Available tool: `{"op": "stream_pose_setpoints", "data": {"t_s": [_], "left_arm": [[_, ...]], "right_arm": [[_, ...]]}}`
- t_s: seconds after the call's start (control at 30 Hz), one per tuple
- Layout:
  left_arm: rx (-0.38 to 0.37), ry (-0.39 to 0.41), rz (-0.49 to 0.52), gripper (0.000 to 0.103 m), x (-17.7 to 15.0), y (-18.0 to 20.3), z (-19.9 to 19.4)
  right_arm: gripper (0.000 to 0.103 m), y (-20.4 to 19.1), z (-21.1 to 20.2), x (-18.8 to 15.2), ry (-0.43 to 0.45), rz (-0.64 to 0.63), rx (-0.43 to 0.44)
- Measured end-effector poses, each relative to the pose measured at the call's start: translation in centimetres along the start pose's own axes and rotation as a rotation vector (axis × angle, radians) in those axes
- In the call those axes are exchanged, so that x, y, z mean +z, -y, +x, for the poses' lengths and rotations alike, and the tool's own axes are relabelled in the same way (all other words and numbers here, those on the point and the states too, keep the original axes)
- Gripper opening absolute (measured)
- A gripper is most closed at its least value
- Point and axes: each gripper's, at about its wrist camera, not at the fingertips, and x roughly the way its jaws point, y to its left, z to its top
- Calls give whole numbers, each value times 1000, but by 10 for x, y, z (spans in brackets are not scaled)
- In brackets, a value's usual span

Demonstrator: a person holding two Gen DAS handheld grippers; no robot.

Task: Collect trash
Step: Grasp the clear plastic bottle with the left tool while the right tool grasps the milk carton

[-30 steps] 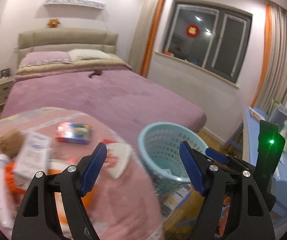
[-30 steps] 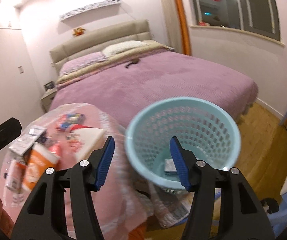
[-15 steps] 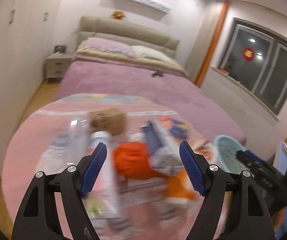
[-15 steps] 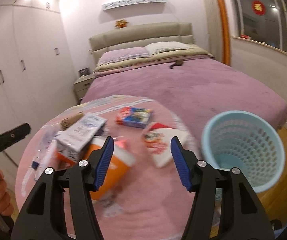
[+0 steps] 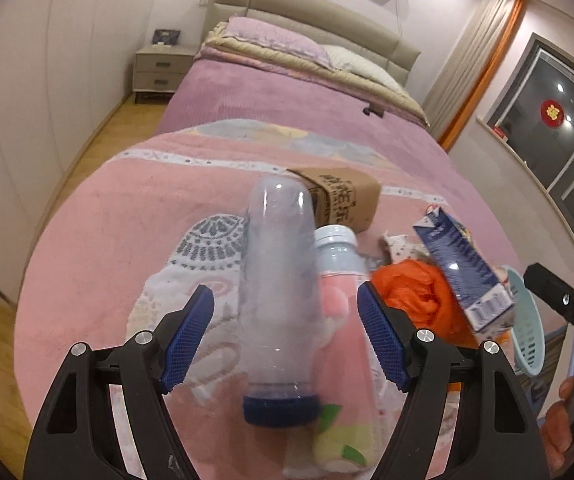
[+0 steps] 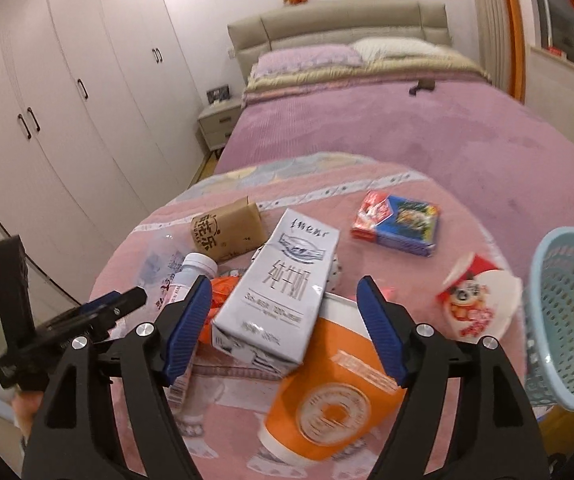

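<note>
Trash lies on a round table with a pink cloth [image 5: 99, 216]. My left gripper [image 5: 285, 338] is open, its fingers on either side of a clear plastic bottle with a blue cap [image 5: 277, 280]. Next to it lies a white-capped pink bottle [image 5: 337, 264], a brown paper box [image 5: 347, 200] and an orange bag [image 5: 415, 292]. My right gripper [image 6: 283, 332] is open over a white milk carton [image 6: 283, 288] and an orange paper cup [image 6: 335, 400]. A light blue basket [image 6: 563, 320] stands at the right.
A red-and-blue packet [image 6: 397, 220] and a white cartoon wrapper [image 6: 475, 296] lie on the table's right side. A purple bed [image 6: 407, 128] is behind the table, wardrobes [image 6: 67, 100] at the left, a nightstand [image 5: 161, 70] beside the bed.
Both grippers have swung left, away from the basket, to the trash on the table. The left one has come down around the clear bottle. The right one has come over the milk carton.
</note>
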Motion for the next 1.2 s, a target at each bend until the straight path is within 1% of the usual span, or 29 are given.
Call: {"op": "stream_pose_setpoints", "data": {"t_s": [0.07,0.13,0.17,0.23,0.3,0.4,0.47,0.53,0.6,0.63,0.67,0.8,0.9,0.97,1.03,1.1,1.2], "left_arm": [[2,-16,11,72,2,1,9],[8,-34,20,68,2,-1,16],[11,-44,27,67,1,0,20],[7,-39,32,67,1,-1,22],[14,-37,35,67,2,-2,23],[26,-40,38,67,2,-4,24],[40,-52,39,66,2,-7,26],[30,-58,34,67,2,-11,27],[30,-62,35,67,2,-12,28],[34,-63,41,67,2,-11,28],[39,-65,52,67,2,-10,29],[56,-79,71,67,6,-6,35],[49,-100,85,55,4,-1,41],[65,-86,97,54,4,2,40],[78,-65,87,54,2,2,36],[72,-40,75,54,1,2,30],[47,21,68,54,2,3,11]], "right_arm": [[71,-3,11,6,-22,1,-13],[71,-2,23,12,-62,7,-38],[71,0,29,14,-86,20,-35],[71,5,43,15,-135,56,-7],[71,5,53,13,-162,72,-5],[71,6,65,12,-187,71,1],[71,2,74,13,-197,60,-11],[71,-1,79,14,-205,53,-12],[70,-4,84,16,-202,42,-21],[65,-5,84,16,-195,33,-27],[58,-5,83,15,-193,29,-28],[54,-3,82,13,-176,22,-22],[52,-6,77,11,-156,-2,-25],[52,-8,72,12,-137,-10,-22],[52,-10,63,13,-107,-19,-15],[52,-11,55,13,-78,-25,-11],[52,-12,39,16,-33,-32,-2]]}}
